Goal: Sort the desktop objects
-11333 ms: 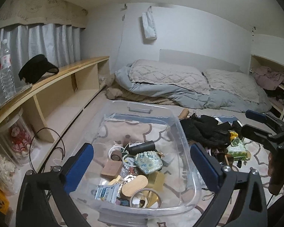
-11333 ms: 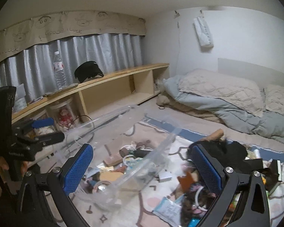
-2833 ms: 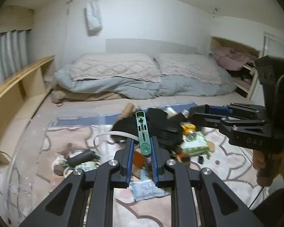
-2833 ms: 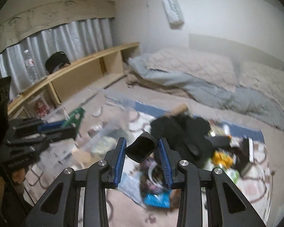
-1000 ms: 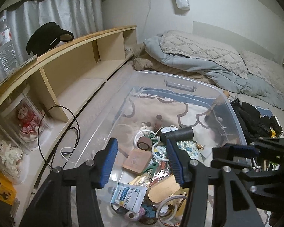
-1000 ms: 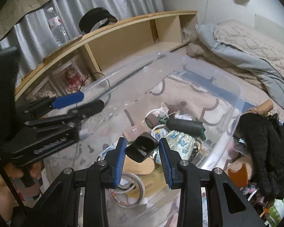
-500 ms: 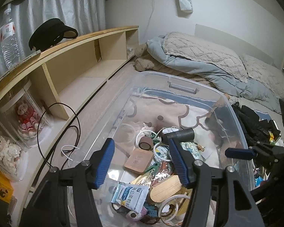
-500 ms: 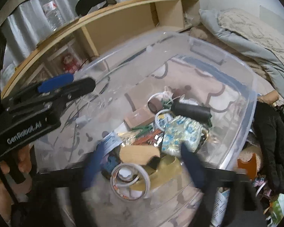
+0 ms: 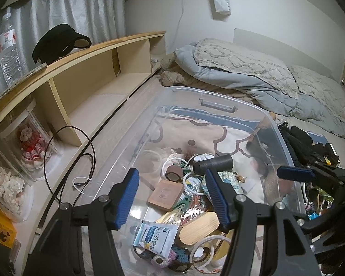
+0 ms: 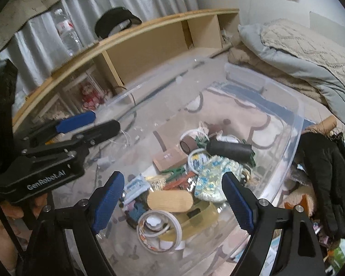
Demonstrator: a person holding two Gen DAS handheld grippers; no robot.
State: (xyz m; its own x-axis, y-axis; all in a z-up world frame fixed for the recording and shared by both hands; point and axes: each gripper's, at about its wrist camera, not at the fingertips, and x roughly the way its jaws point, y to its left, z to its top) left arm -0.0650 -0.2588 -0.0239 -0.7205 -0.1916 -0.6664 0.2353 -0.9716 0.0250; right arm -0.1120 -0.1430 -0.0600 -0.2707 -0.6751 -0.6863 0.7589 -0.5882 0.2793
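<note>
A clear plastic bin (image 9: pixel 218 96) sits on the patterned rug and holds several small items. Among them are a black cylinder (image 9: pixel 215 163), a wooden oval (image 9: pixel 200 226), a wooden square (image 9: pixel 165 193), a brown tape roll (image 9: pixel 174 172) and a white sachet (image 9: pixel 155 233). My left gripper (image 9: pixel 172 193) hovers over the bin's near end, open, with nothing between its blue pads. My right gripper (image 10: pixel 172 195) stands wide open and empty above the wooden oval (image 10: pixel 170 201), a white tape roll (image 10: pixel 159 226) and a patterned pouch (image 10: pixel 215 177). The left gripper (image 10: pixel 80 124) shows at the left of the right wrist view.
A wooden shelf (image 9: pixel 80 53) along the left carries a water bottle (image 9: pixel 9 53) and a black visor (image 9: pixel 59 43), with dolls in clear boxes (image 9: pixel 30 147) below. A dark cable (image 9: pixel 89 151) loops beside the bin. Black clothing (image 10: pixel 326 174) and clutter lie right of the bin; bedding (image 9: pixel 241 76) lies behind.
My right gripper has opened wide and let go of the small black cap it held over the bin. The left gripper has spread slightly and stayed in place.
</note>
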